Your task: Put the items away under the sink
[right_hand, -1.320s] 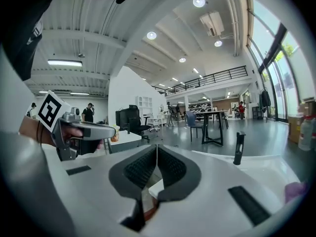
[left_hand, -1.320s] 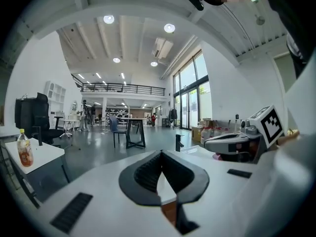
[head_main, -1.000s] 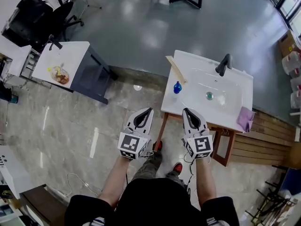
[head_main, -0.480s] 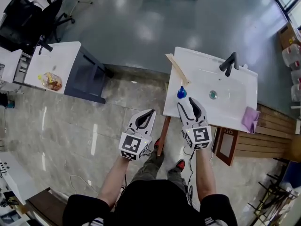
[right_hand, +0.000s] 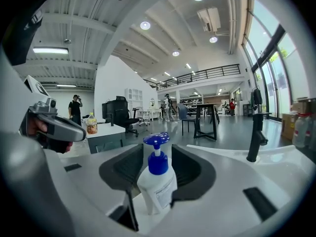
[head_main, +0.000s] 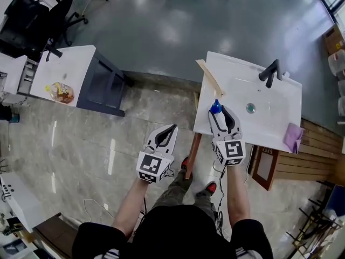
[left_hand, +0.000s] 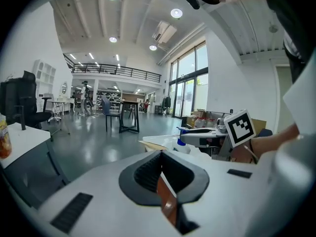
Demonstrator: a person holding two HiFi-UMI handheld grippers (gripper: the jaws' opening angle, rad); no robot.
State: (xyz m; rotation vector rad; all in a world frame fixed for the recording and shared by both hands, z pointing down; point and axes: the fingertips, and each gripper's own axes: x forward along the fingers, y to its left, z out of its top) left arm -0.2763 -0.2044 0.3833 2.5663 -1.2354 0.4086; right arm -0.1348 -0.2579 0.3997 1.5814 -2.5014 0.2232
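A white soap bottle with a blue pump [head_main: 215, 108] stands on the front left corner of the white sink top [head_main: 237, 80]. My right gripper [head_main: 216, 113] is open, its jaws on either side of the bottle [right_hand: 157, 181] with small gaps at the neck; whether the pads touch the body I cannot tell. My left gripper [head_main: 172, 127] hangs left of the sink over the floor, shut and holding nothing. In the left gripper view the bottle [left_hand: 181, 144] shows beyond the shut left gripper [left_hand: 160, 154], under the right gripper.
A black faucet [head_main: 271, 72] stands behind the basin, a purple cloth [head_main: 294, 136] lies at its front right corner, and a wooden board [head_main: 209, 75] leans on the left edge. A cabinet door [head_main: 265, 169] below stands open. A white side table [head_main: 64, 72] carrying a jar is far left.
My right gripper has moved forward over the sink's front edge until its jaws flank the soap bottle. The left gripper has barely moved.
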